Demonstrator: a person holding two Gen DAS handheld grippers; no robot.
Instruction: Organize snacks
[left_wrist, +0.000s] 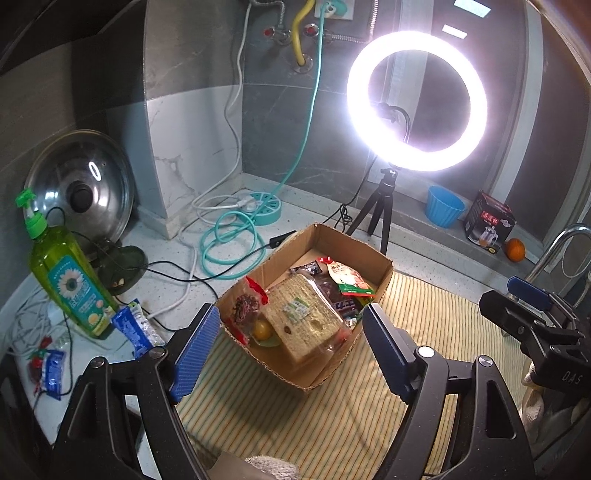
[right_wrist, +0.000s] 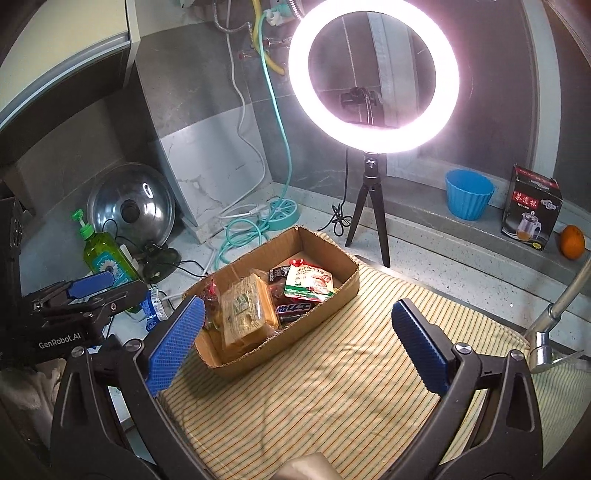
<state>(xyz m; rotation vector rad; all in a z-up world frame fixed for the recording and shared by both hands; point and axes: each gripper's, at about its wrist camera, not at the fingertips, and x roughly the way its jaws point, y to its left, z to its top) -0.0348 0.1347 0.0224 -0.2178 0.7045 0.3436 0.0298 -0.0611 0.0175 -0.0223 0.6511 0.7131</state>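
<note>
An open cardboard box (left_wrist: 384, 271) (right_wrist: 334, 299) sits on a striped yellow cloth (left_wrist: 369, 413) (right_wrist: 332, 398). It holds several snack packs, among them a big wafer pack (left_wrist: 306, 317) (right_wrist: 245, 314), a red-and-white pouch (left_wrist: 349, 278) (right_wrist: 308, 282) and a red bag (left_wrist: 245, 308). My left gripper (left_wrist: 290, 350) is open and empty, just in front of the box. My right gripper (right_wrist: 297, 345) is open and empty, above the cloth near the box's front. Blue snack packets (left_wrist: 135, 328) (right_wrist: 153, 308) lie on the counter left of the box.
A lit ring light on a tripod (left_wrist: 417, 101) (right_wrist: 373, 77) stands behind the box. A green soap bottle (left_wrist: 70, 280) (right_wrist: 105, 254), pot lid (left_wrist: 79, 186), cables and teal hose (left_wrist: 229, 240) crowd the left. A blue cup (right_wrist: 469, 194), tea box (right_wrist: 532, 212), orange (right_wrist: 571, 242) and faucet (right_wrist: 546, 321) are at right.
</note>
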